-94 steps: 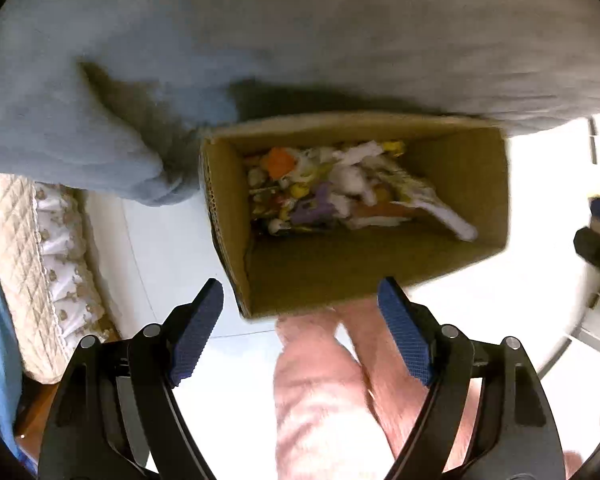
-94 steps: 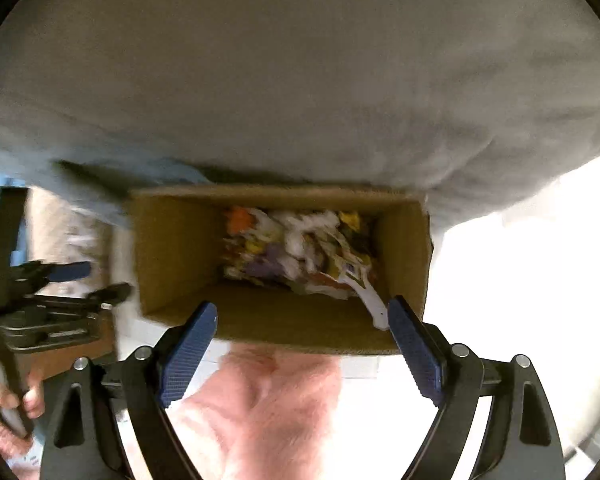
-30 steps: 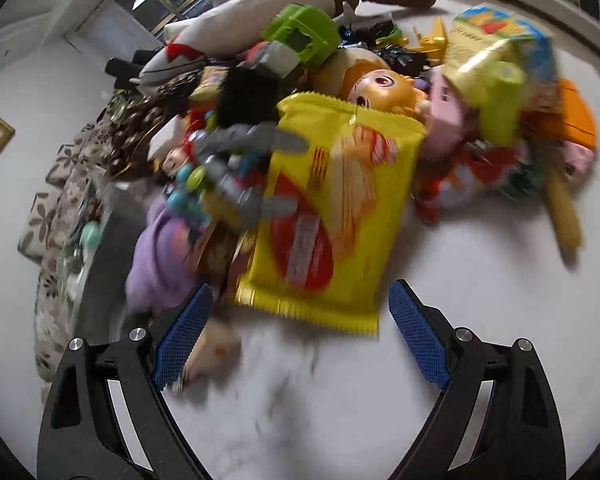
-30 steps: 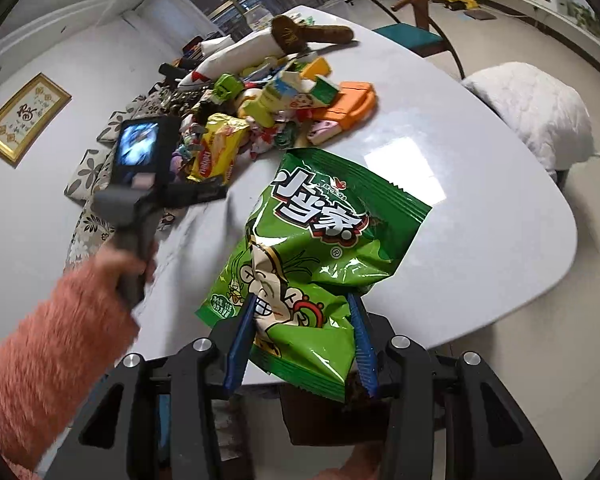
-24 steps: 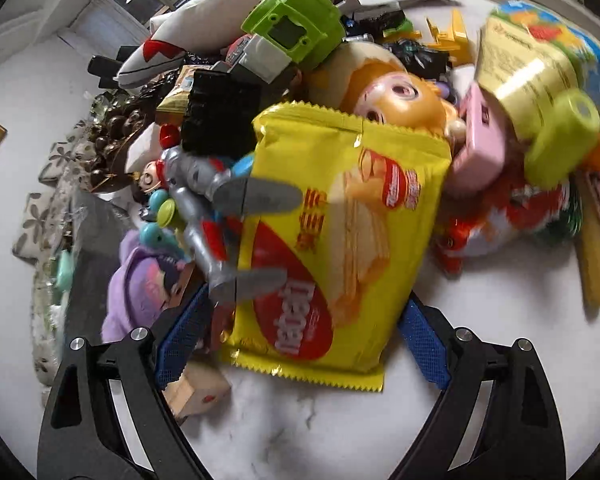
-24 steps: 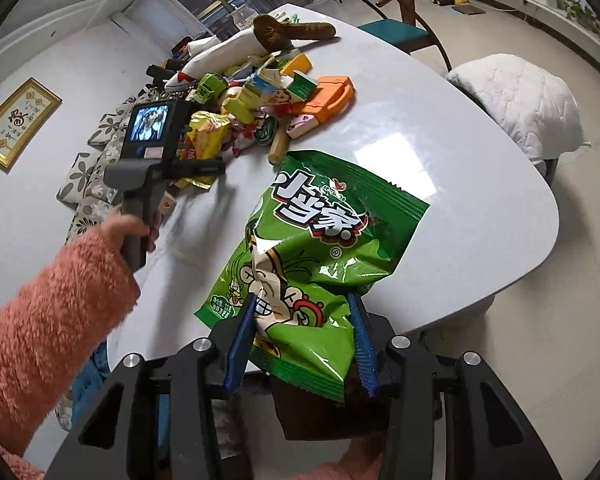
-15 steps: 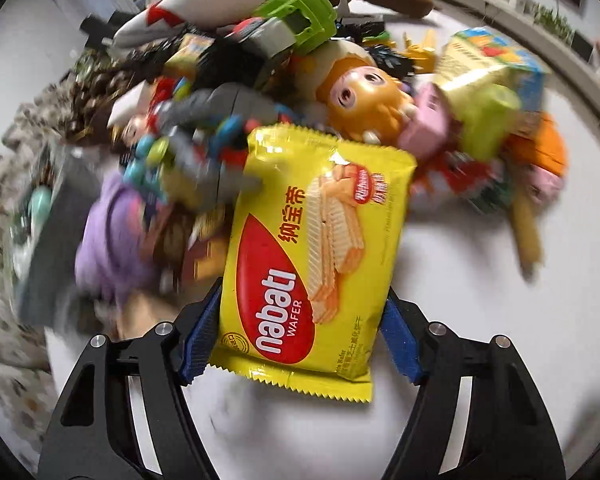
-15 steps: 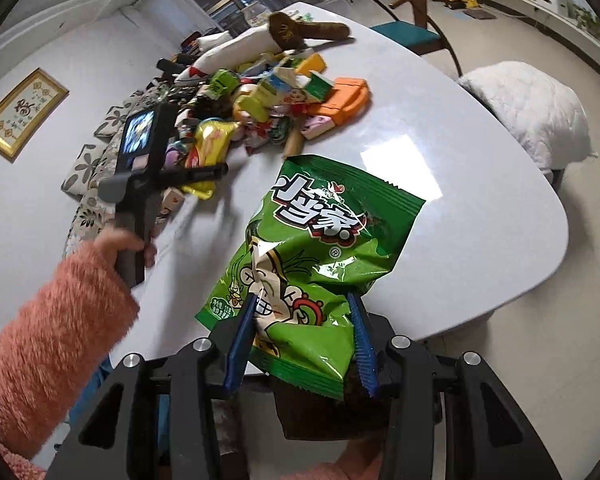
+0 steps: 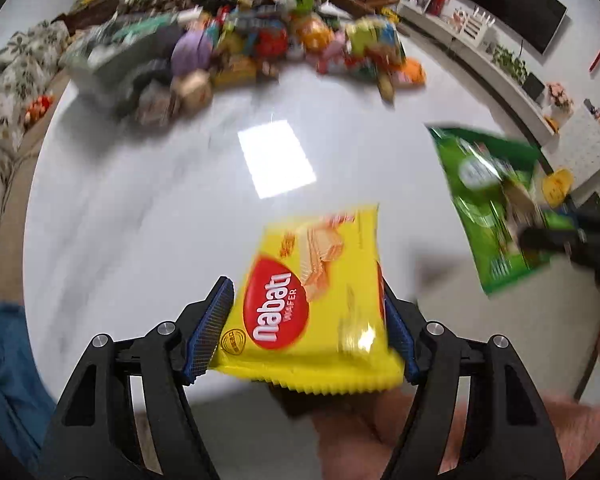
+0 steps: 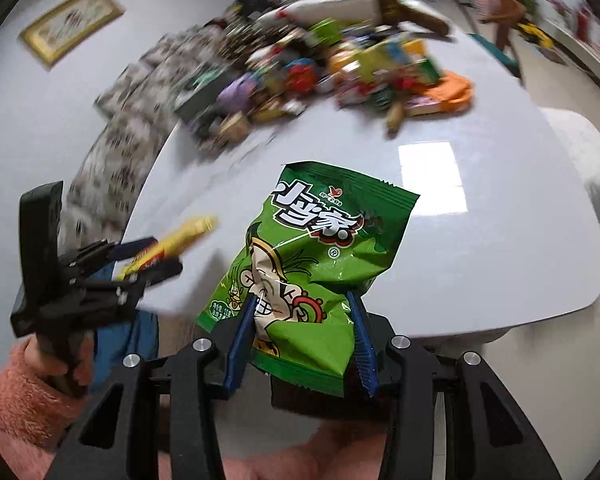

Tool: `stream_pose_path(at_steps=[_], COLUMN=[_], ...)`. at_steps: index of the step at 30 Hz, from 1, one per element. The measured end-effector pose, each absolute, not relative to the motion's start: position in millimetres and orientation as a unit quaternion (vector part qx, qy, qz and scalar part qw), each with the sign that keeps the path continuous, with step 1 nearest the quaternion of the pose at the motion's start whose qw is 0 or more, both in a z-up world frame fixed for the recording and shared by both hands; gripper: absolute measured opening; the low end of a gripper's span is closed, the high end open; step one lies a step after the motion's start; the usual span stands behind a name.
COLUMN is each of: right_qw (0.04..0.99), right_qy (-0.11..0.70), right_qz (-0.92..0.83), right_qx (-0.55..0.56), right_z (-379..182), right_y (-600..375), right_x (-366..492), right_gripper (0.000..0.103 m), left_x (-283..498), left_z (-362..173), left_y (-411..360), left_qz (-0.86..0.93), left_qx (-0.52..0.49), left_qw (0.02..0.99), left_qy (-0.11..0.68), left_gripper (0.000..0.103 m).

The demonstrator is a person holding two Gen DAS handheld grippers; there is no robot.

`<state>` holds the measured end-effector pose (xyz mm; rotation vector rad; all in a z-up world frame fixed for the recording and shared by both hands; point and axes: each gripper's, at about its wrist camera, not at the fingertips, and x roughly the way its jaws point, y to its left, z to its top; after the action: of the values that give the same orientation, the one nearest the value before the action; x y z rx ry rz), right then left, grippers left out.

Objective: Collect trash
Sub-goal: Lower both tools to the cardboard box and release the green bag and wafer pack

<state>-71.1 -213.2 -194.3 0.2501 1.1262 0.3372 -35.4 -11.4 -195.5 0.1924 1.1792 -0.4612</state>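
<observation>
Wafer packet [image 9: 314, 300], the yellow one, is now off the toy pile [image 9: 260, 48] at the worktop's [image 9: 140, 200] far edge: your left gripper [image 9: 306, 332], which stood wide around it a moment ago, has clamped both sides and carried it back over the near edge. Your right gripper [image 10: 300, 344] still pinches the green snack bag [image 10: 312, 264] by its lower end, clear of the worktop. Both hands are loaded, so the next move is likely to the trash box, which is out of view.

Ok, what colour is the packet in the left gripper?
Yellow with a red logo oval; clearest in the left wrist view.
</observation>
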Motion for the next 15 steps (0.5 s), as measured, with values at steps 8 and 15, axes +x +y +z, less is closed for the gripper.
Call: stream_pose_path(at_steps=[8, 15], right_qw=[0.772, 0.726], right_qy=[0.604, 0.666], right_qz=[0.192, 0.169], right_qx=[0.037, 0.026], right_z=[-248, -343], right_y=[-166, -164], right_x=[-115, -140], right_gripper=[0.044, 0.044], left_x=[-106, -117], left_z=[-252, -384], left_y=[17, 9], left_qz=[-0.224, -0.230], left_qx=[0.067, 0.012], left_qw=[0.756, 0.705], left_qy=[0.611, 0.671], left_gripper=[0.049, 0.027])
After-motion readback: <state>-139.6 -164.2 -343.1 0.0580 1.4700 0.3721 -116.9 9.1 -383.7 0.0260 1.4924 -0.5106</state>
